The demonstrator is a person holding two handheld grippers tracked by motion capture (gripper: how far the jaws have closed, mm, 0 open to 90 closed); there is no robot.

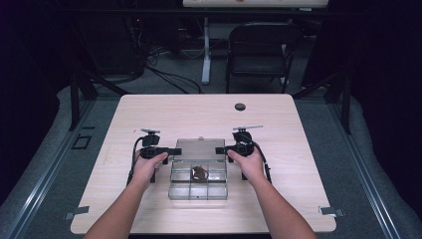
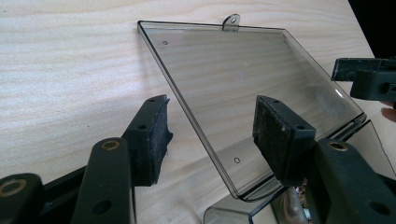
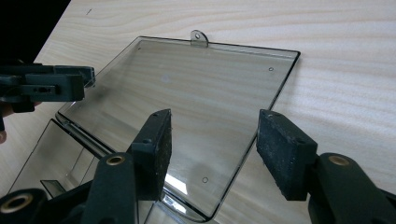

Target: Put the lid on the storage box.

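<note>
Clear plastic box (image 1: 198, 184) sits on the table (image 1: 149, 109) between the two grippers, lid (image 1: 199, 148) swung open and lying flat on the wood beyond the compartments. Small brown thing (image 1: 199, 173) in the middle compartment of the back row. Left gripper (image 2: 210, 135) wide, jaws straddling the lid's left edge, pads not pressing it. Right gripper (image 3: 215, 140) wide too, jaws either side of the lid's right edge, nothing gripped. Each gripper shows across the lid from the other.

Clear compartment box (image 1: 198, 184) lies open on the table, lid (image 1: 199, 149) flat behind.
</note>
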